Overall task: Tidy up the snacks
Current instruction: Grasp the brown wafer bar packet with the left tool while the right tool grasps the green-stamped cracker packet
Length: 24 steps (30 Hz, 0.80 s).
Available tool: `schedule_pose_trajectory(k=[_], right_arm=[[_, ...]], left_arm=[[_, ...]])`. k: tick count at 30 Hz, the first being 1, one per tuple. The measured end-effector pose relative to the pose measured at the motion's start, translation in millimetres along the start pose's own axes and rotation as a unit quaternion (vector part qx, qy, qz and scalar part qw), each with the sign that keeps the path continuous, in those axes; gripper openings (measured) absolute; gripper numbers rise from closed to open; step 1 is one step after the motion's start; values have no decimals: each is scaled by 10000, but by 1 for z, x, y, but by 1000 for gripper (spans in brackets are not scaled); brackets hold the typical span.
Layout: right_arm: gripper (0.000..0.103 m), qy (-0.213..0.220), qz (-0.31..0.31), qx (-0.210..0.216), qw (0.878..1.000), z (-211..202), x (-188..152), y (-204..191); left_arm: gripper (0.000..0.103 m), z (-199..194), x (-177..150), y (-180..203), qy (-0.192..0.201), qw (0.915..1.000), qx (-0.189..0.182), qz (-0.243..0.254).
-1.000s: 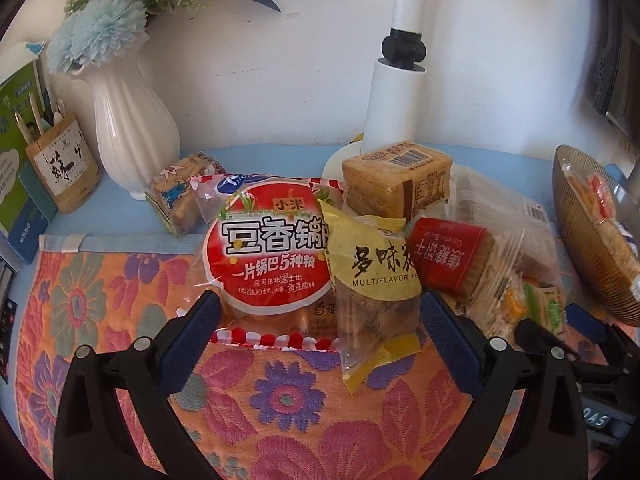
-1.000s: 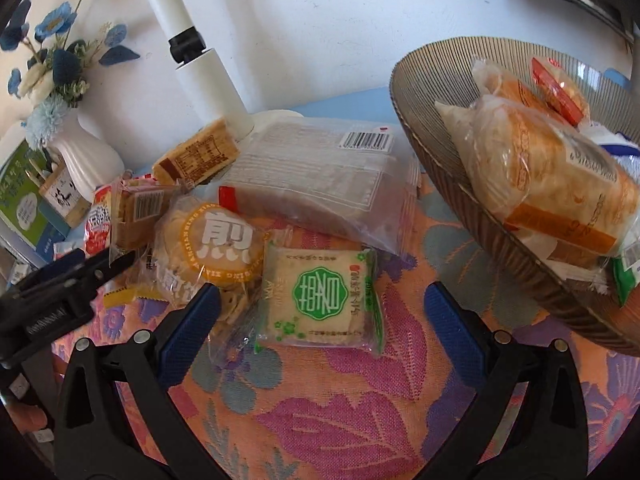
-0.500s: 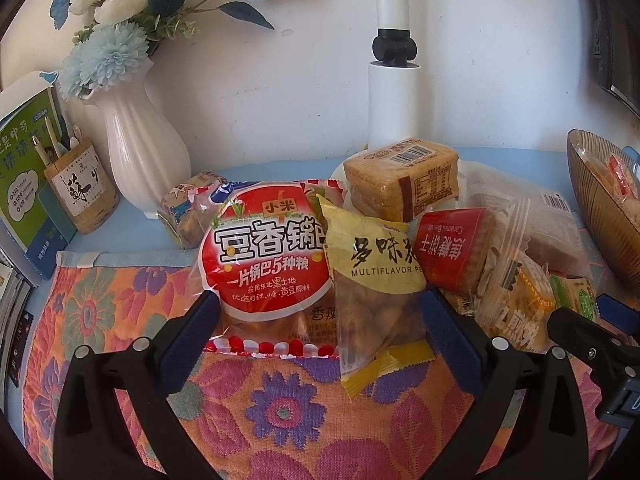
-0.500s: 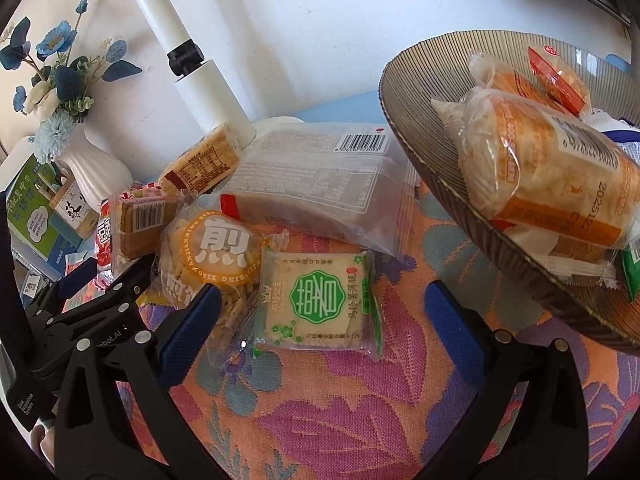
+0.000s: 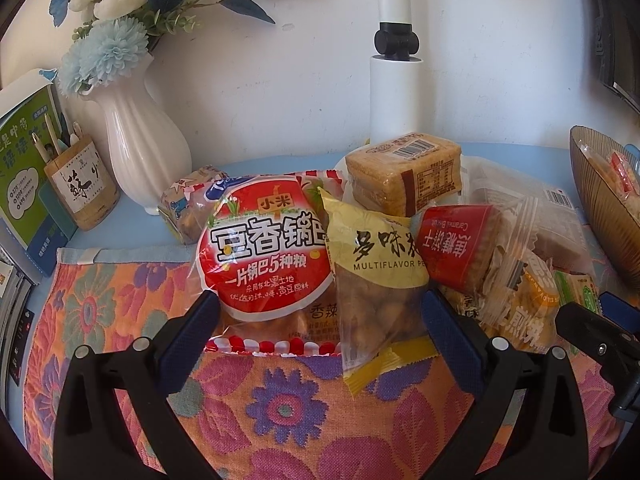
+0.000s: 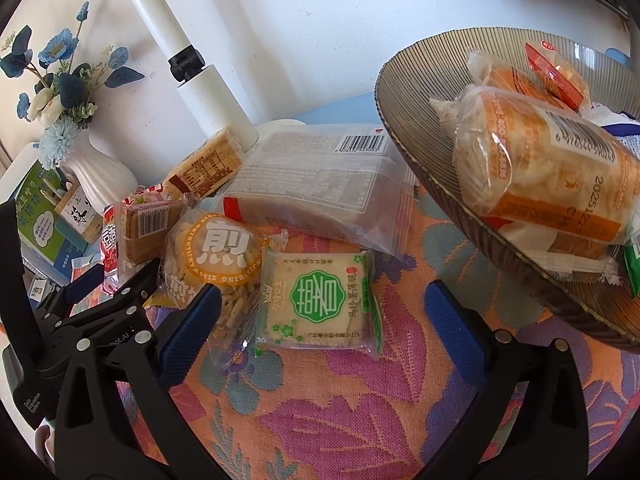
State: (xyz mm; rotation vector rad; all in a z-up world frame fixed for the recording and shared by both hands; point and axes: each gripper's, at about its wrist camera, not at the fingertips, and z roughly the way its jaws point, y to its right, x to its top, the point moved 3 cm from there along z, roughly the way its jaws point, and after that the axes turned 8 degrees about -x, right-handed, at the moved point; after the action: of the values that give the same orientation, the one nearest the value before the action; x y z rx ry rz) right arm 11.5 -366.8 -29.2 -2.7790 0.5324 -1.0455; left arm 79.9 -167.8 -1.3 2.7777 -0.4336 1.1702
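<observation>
Down at the bottom of both views, the left gripper and right gripper stayed wide apart but had crept closer, bracketing the yellow peanut bag and green cracker pack. Grabs looked imminent; bowl waited upper right.

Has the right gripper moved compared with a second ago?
Yes. The right gripper has eased forward toward the green cracker pack: against the fixed bowl, the pack now sits closer between its open fingers, and the left gripper looms nearer.
</observation>
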Motion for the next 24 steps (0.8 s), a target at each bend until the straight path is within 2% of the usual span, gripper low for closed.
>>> schedule_pose_trajectory(k=[24], right_arm=[[100,15,48,69,10000,-2,-1,2]], left_arm=[[98,0,0,-2,-4,10000,-6,-11]])
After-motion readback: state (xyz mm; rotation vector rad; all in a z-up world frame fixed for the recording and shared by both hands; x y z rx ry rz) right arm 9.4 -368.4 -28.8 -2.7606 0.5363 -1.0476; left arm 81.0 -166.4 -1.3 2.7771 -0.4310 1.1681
